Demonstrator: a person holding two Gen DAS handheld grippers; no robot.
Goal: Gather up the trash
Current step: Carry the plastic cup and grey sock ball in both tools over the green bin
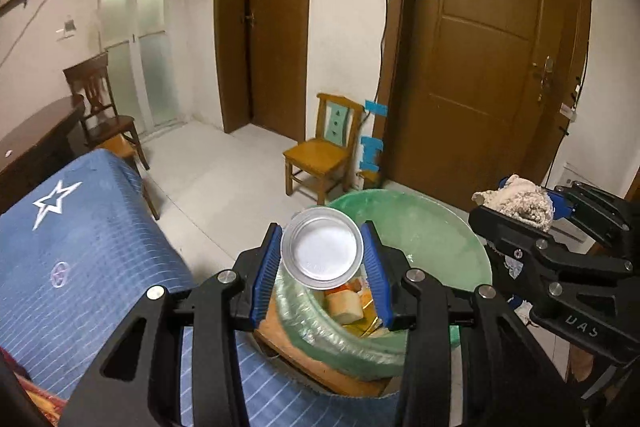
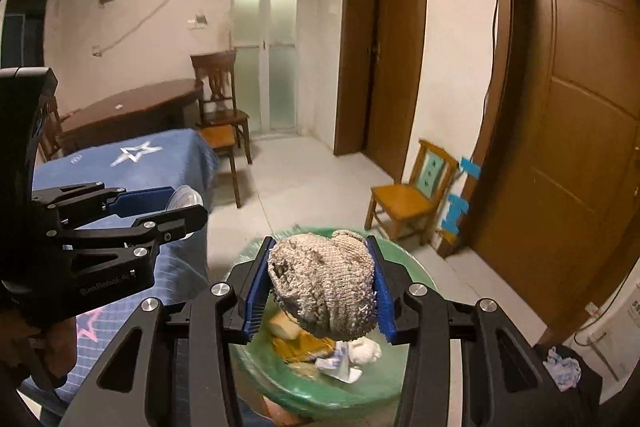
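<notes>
**Both grippers carry trash above the green-lined bin**

A clear plastic cup, seen mouth-on with its white bottom showing, sits clamped between the blue pads of the left gripper. It hangs over the near rim of the trash bin, which is lined with a green plastic bag. In the right wrist view the same cup shows at the tip of the left gripper, to the left of the bin and above the blue cloth.

The right gripper grips a crumpled grey-beige knitted rag between its pads, directly above the bin's opening. From the left wrist view the rag bulges up out of the right gripper, over the bin's far right edge.

Inside the bin lie pale bread-like chunks, orange scraps, a yellow-brown wrapper and crumpled white paper.

The bin stands just beside a table covered in a blue cloth with a white star. Beyond it, on the pale tiled floor, a small yellow wooden chair stands against the wall between two brown doors, with blue tape strips next to it. A dark wooden table and dark chair stand further back near a frosted glass door.
</notes>
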